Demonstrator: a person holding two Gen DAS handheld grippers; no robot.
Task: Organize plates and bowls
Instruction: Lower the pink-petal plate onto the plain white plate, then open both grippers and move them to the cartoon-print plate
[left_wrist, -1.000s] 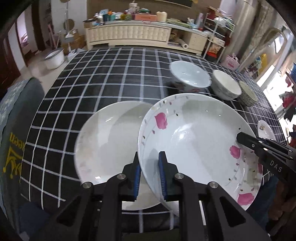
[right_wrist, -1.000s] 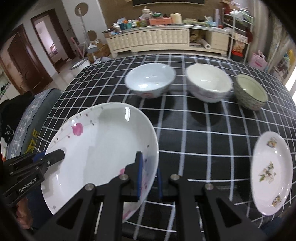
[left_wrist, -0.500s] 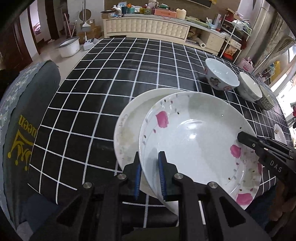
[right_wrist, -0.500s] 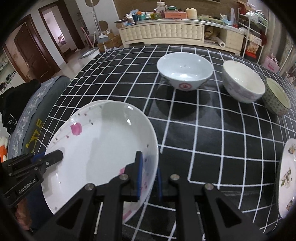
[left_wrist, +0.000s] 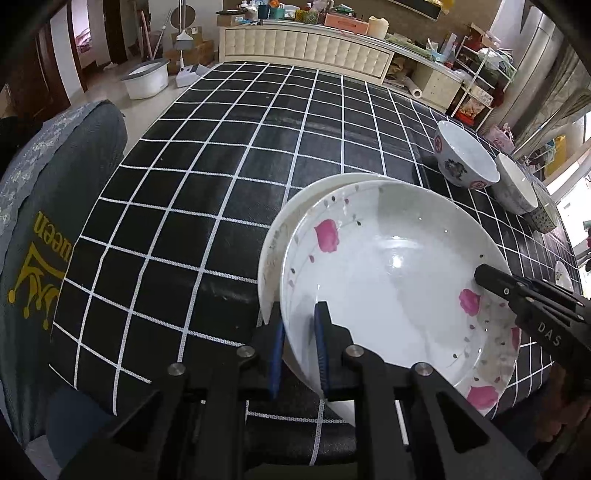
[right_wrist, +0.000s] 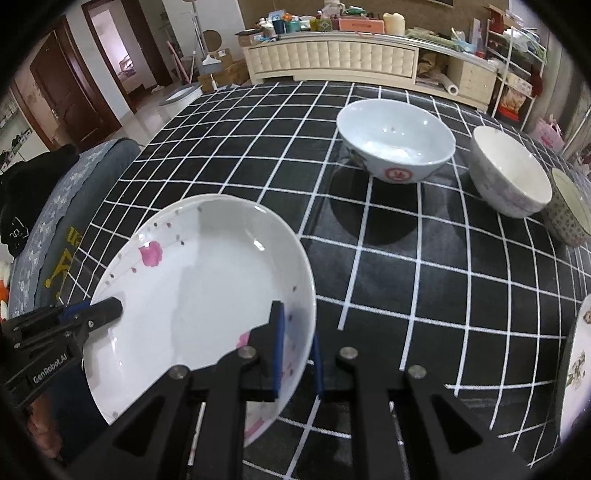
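Observation:
A white plate with pink flowers (left_wrist: 391, 273) is held at both sides. My left gripper (left_wrist: 298, 347) is shut on its left rim and my right gripper (right_wrist: 297, 347) is shut on its right rim (right_wrist: 295, 295). The flowered plate hangs just above a plain white plate (left_wrist: 280, 229) on the black checked tablecloth, covering most of it. Only the plain plate's left and far rim shows. In the right wrist view the flowered plate (right_wrist: 199, 291) hides the plain one.
Three bowls stand in a row at the far right: a pale blue one (right_wrist: 395, 142), a white one (right_wrist: 509, 173) and a patterned one (right_wrist: 569, 208). A small oval dish (right_wrist: 576, 369) lies at the right edge. A grey chair back (left_wrist: 40, 221) stands left of the table.
Both grippers have carried the flowered plate left over the plain plate, which is now almost fully covered. Both stay shut on the rim.

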